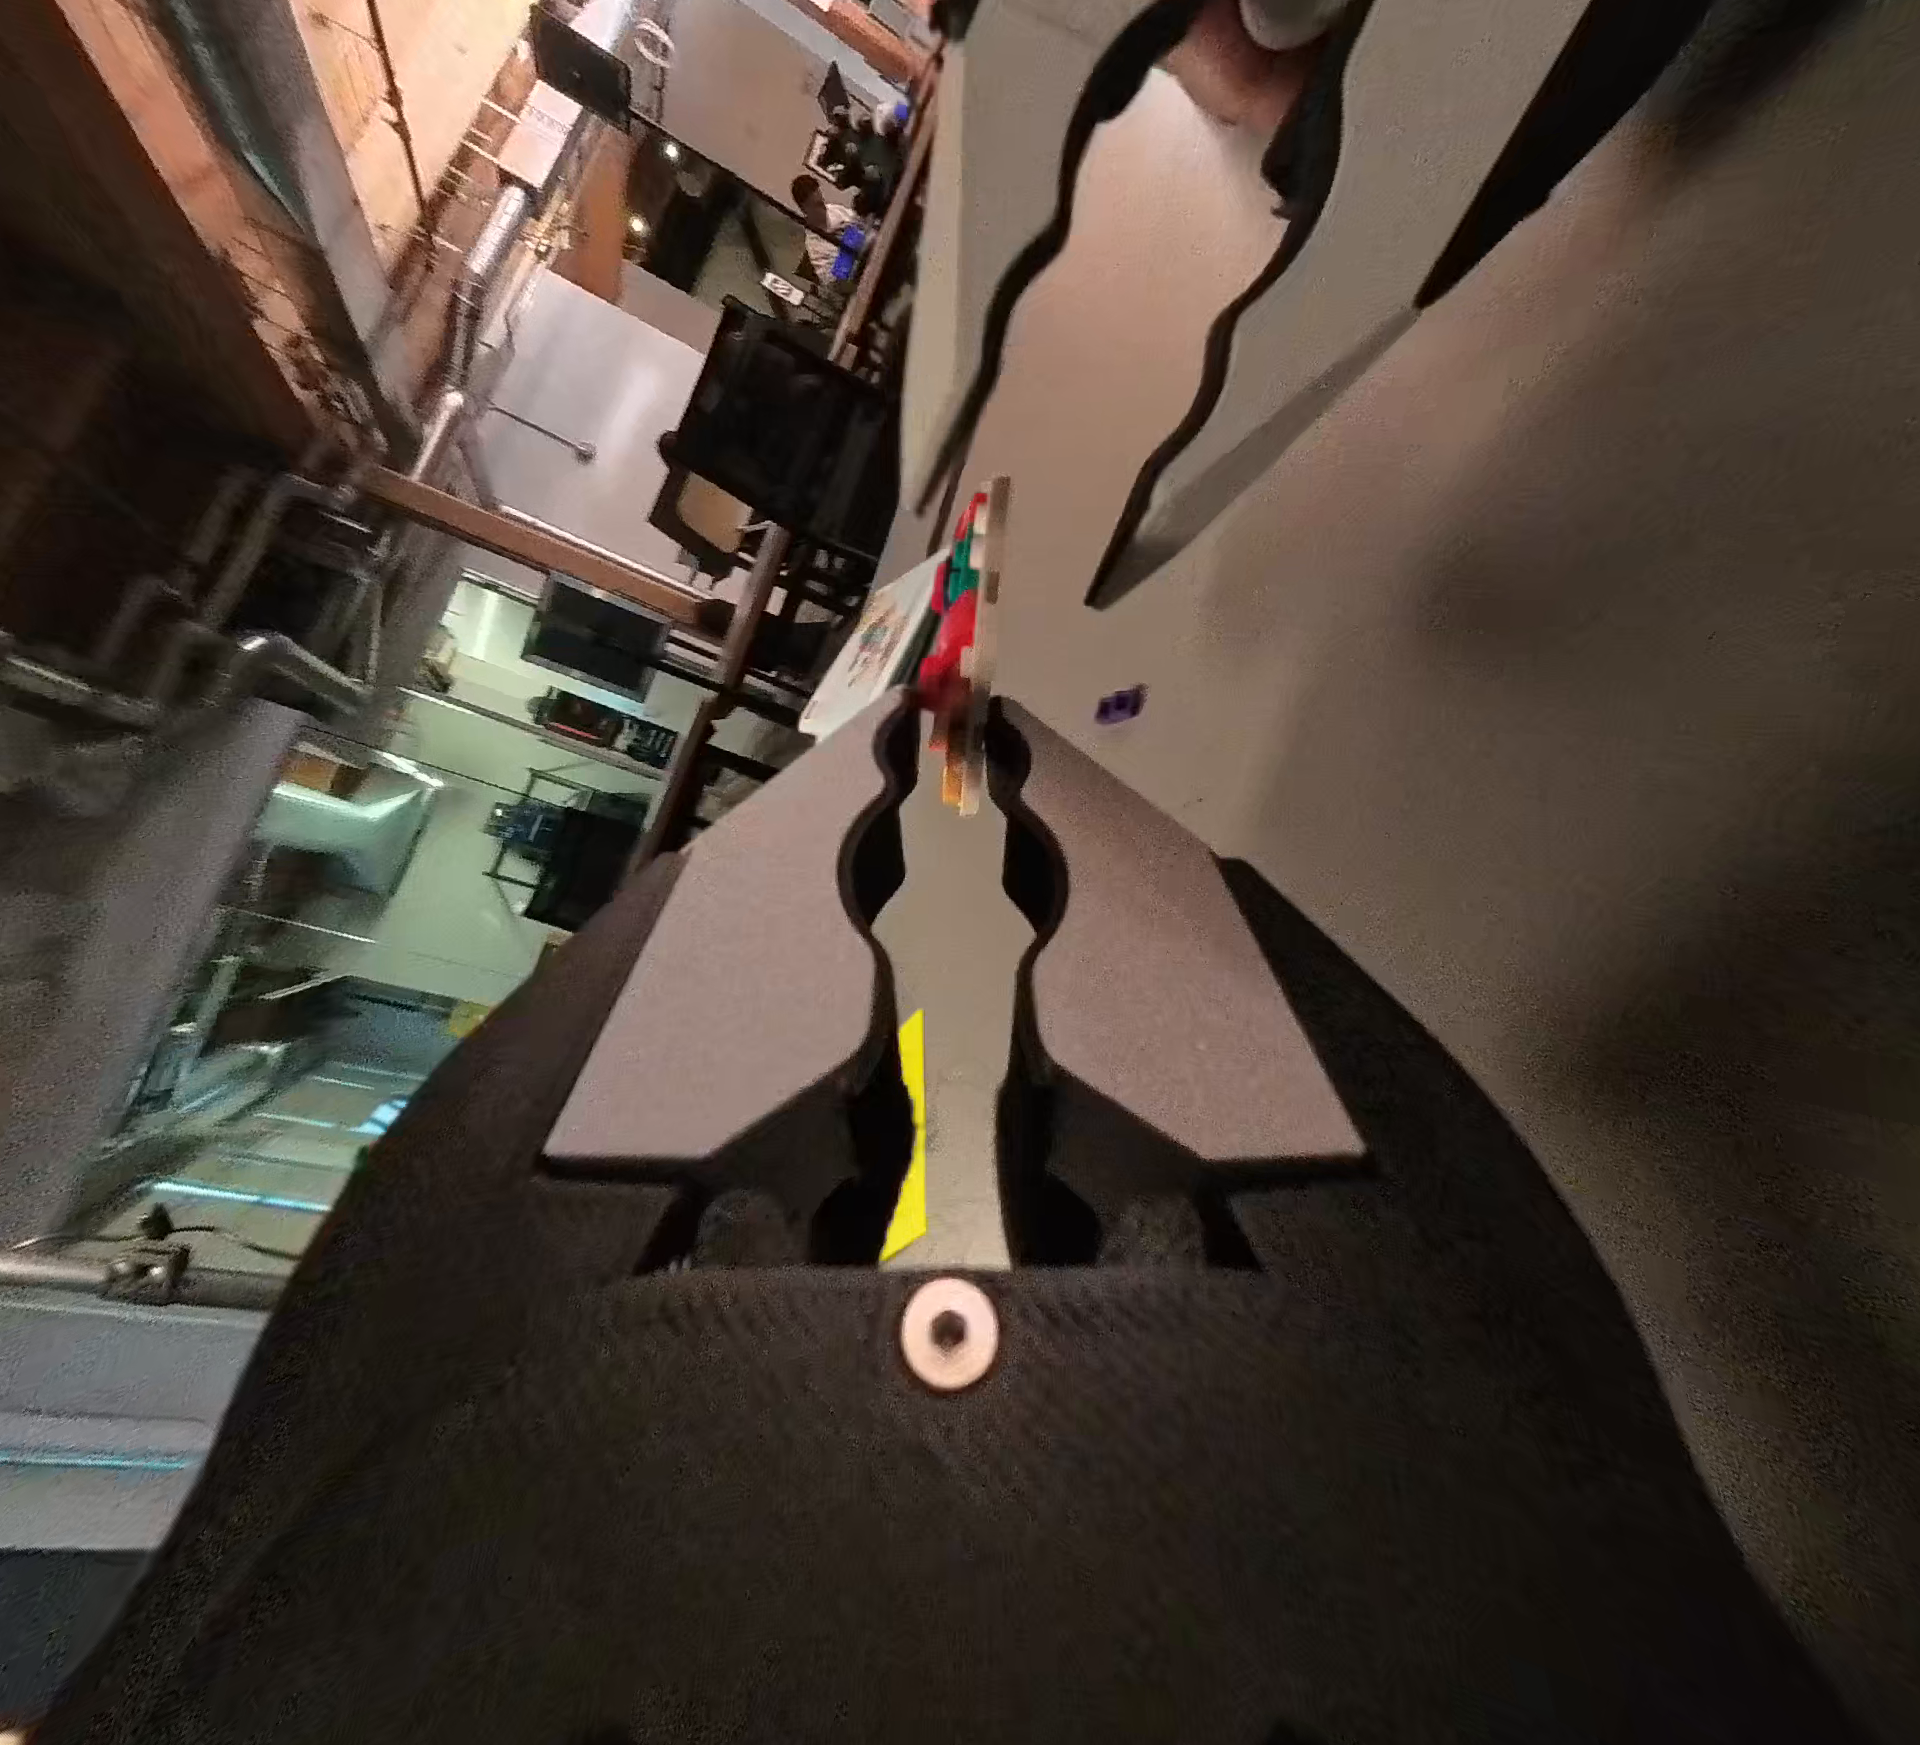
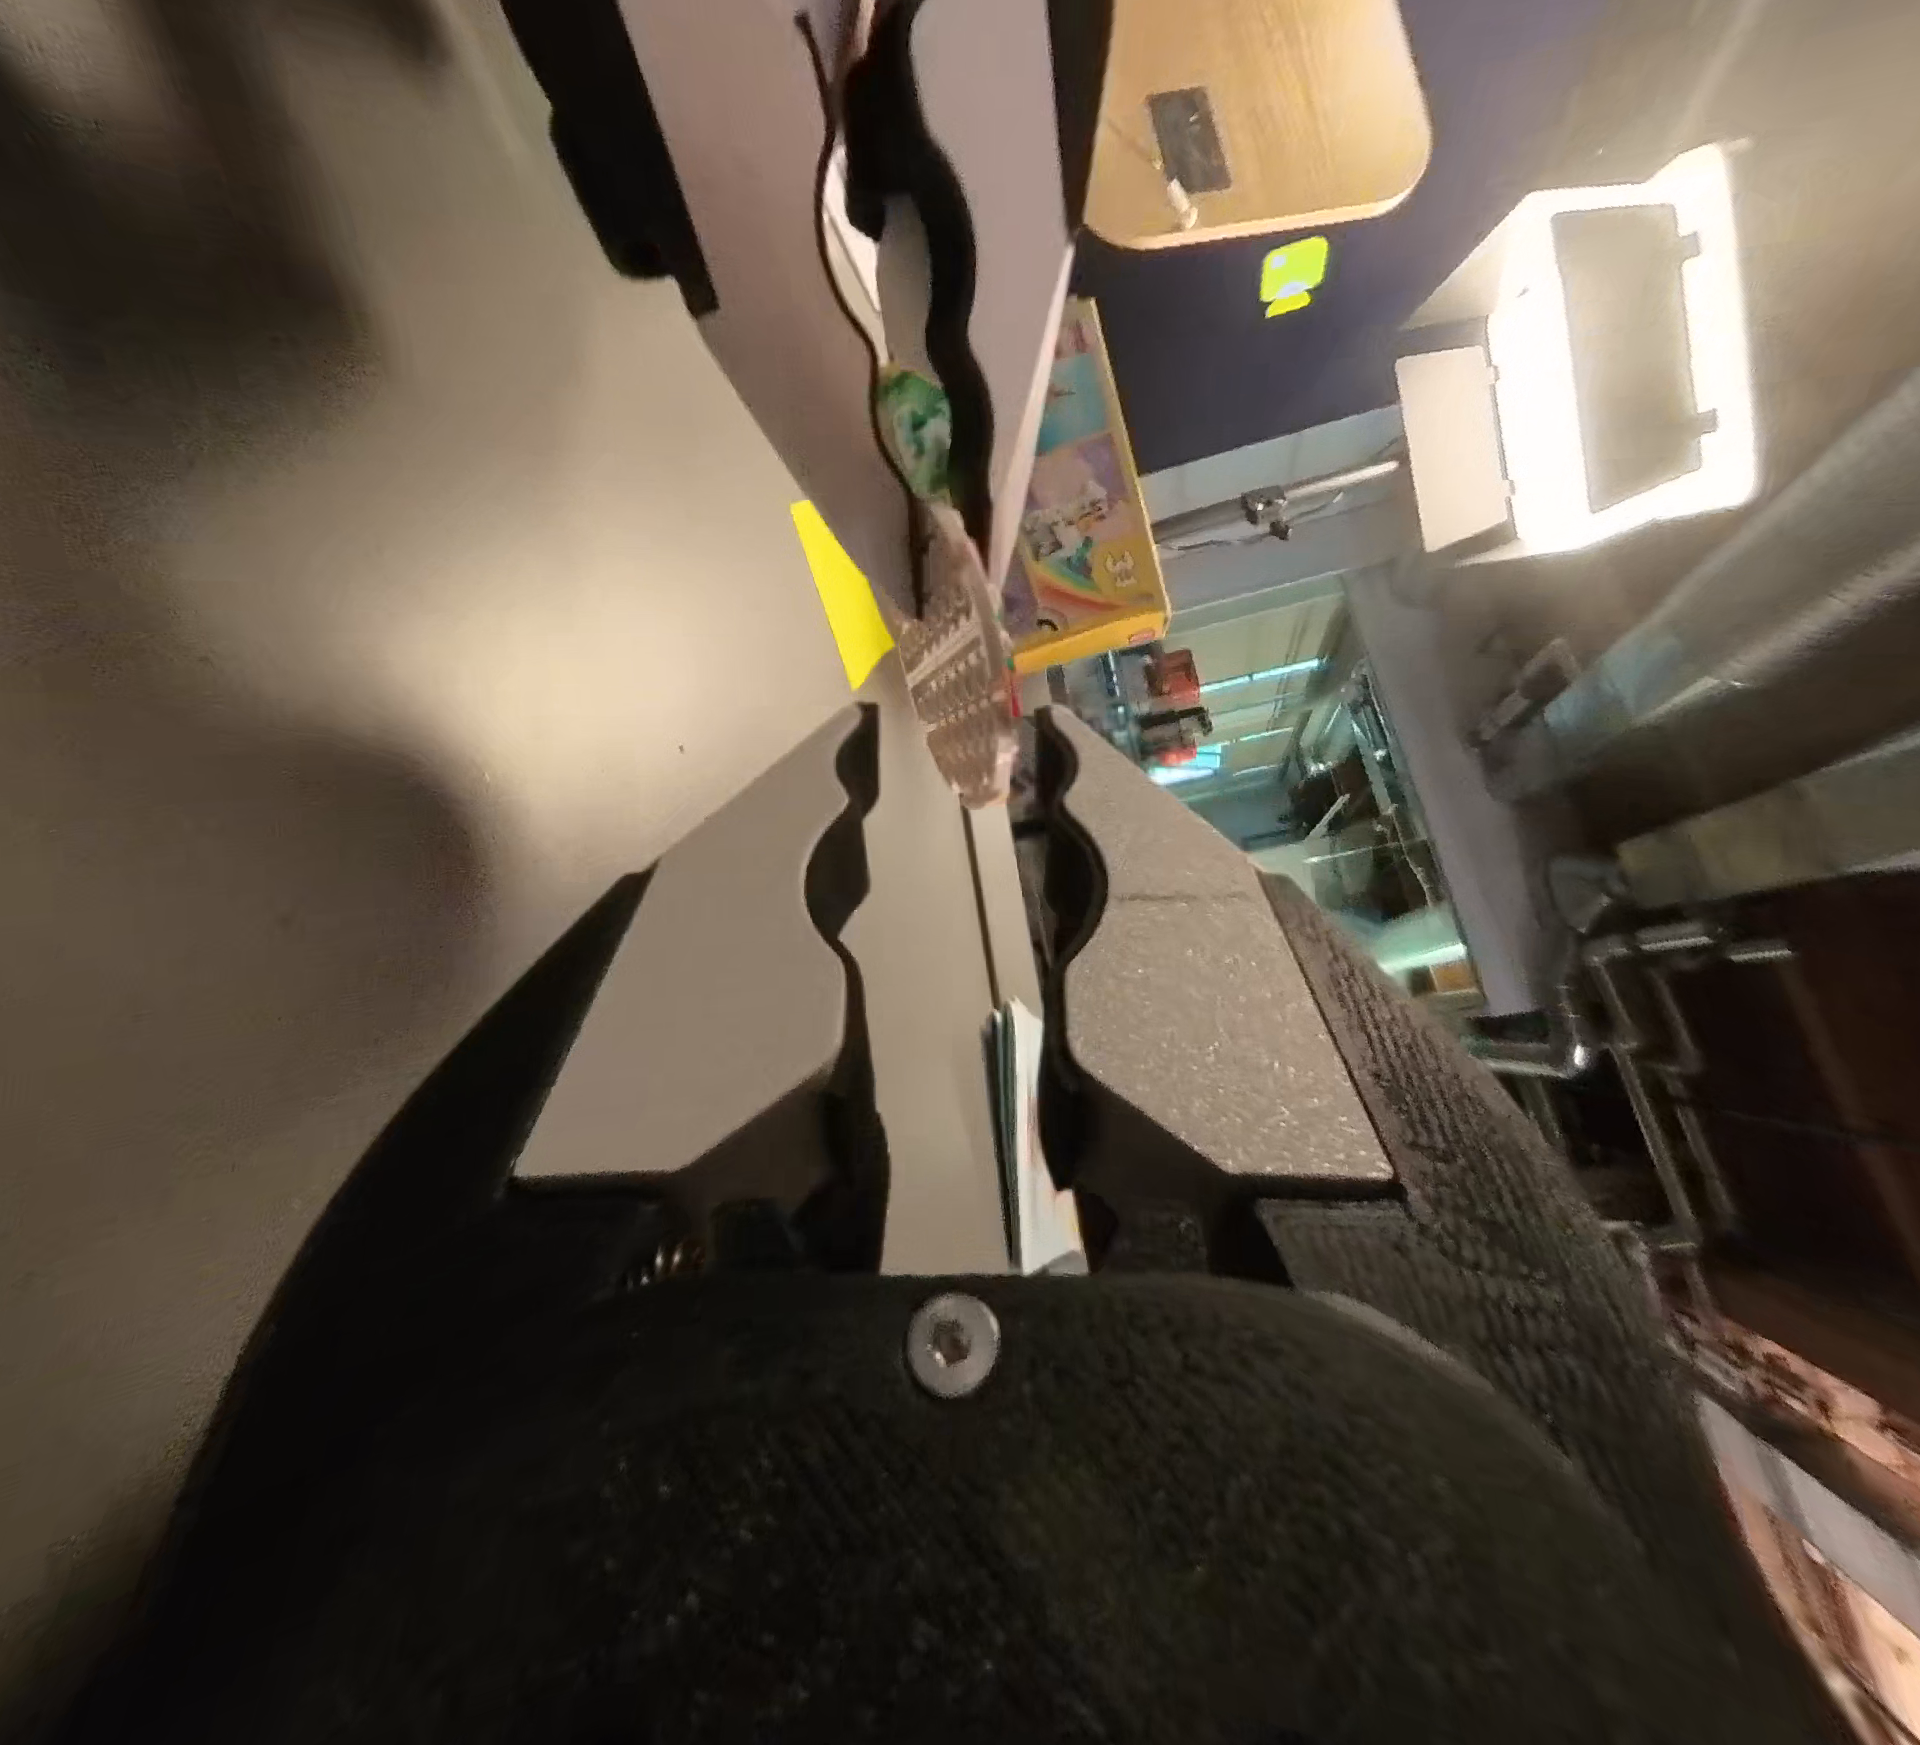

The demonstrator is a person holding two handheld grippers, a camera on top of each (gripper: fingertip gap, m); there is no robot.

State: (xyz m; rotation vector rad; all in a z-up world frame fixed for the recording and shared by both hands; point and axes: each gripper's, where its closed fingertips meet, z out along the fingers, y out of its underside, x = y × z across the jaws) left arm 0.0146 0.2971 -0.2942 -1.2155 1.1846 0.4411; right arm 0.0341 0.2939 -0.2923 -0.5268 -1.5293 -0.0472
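Left hand-held gripper (image 1: 951,708), with grey wavy-edged fingers on a black body, is closed on the near end of a thin grey studded building-brick plate (image 1: 982,646) that carries red, green and orange bricks on one face. The plate stands on edge over the pale grey bench (image 1: 1558,760). Just left of the plate lies a white printed booklet (image 1: 878,646), and a strip of yellow tape (image 1: 906,1134) sits on the bench below it, between the fingers. To the plate's right a small purple brick (image 1: 1120,705) lies alone on the bench, well apart.

Right hand-held gripper (image 2: 956,729) faces the plate (image 2: 951,698) from the opposite end, its jaws parted to either side of the plate's edge; I cannot tell whether they touch it. In the right wrist view the yellow tape (image 2: 842,599) is just left of the plate, and a yellow printed toy box (image 2: 1081,500) stands just right of it.
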